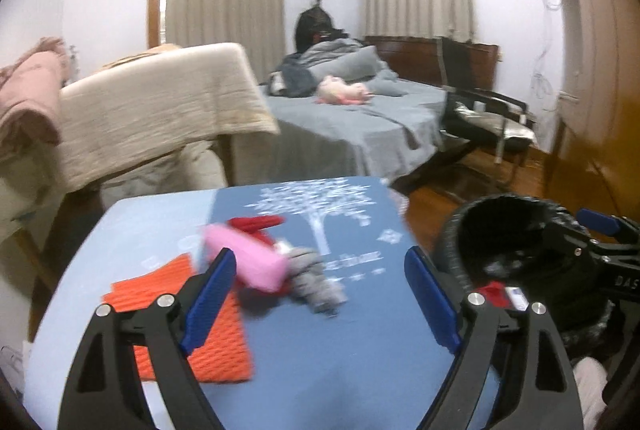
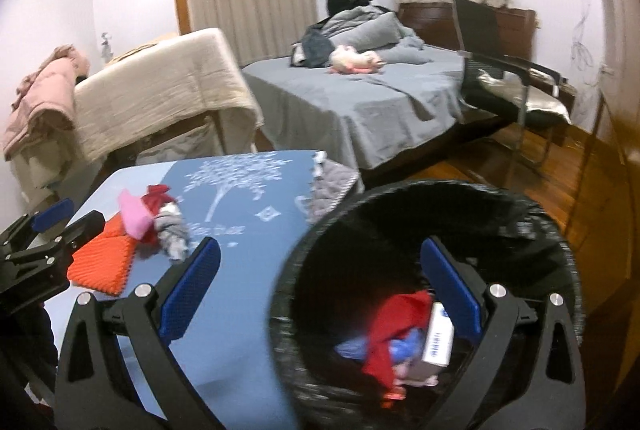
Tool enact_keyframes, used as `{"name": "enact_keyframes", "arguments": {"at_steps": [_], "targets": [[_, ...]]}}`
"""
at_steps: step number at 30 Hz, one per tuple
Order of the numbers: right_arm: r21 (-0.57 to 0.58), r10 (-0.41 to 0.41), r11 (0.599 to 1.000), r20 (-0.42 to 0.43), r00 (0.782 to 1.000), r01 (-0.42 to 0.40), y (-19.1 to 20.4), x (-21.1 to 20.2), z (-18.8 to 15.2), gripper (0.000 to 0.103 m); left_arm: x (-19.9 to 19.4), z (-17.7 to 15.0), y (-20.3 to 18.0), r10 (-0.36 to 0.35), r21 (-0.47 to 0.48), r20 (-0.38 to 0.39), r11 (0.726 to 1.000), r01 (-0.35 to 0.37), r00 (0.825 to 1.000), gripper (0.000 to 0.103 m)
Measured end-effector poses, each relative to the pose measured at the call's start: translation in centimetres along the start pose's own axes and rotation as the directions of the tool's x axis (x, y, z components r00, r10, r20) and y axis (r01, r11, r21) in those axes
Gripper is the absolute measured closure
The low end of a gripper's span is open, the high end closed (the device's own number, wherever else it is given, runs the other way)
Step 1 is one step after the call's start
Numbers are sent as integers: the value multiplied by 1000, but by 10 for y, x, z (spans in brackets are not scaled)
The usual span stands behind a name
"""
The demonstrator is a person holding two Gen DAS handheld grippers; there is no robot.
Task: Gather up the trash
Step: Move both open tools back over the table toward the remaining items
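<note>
A black-lined trash bin stands at the right of a blue-covered table. Inside it lie a red wrapper, a white box and blue scraps. On the table lie an orange ribbed mat, a pink item, a red item and a grey crumpled piece. My left gripper is open and empty, just in front of the pink and grey items. My right gripper is open and empty, straddling the bin's left rim. The bin also shows in the left wrist view.
Behind the table stand a bed with grey sheets and a plush toy, a cream-covered piece of furniture, and a black chair on the wooden floor. A wardrobe is at the right.
</note>
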State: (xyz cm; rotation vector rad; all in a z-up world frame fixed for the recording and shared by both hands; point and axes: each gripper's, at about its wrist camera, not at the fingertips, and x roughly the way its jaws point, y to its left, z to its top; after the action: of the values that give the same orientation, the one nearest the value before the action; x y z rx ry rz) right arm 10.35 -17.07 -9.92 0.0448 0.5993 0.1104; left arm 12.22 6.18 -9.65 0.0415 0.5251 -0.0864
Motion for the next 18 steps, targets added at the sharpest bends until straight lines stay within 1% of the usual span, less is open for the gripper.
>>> {"name": "enact_keyframes", "arguments": {"at_steps": [7,12,18], "targets": [[-51,68,996,-23,997,-69,50,24,0,5,-1,-13,49,101,-43,-18,994,-101,995,18],[-84,96,992,-34,995,-99,76,40,0,6,2,-22,71,135,-67,-31,988,-137,990,18],[-103,120,987,-56,991,-125,96,65,2,6,8,-27,87,164,-83,-37,983,-166,986,19]]}}
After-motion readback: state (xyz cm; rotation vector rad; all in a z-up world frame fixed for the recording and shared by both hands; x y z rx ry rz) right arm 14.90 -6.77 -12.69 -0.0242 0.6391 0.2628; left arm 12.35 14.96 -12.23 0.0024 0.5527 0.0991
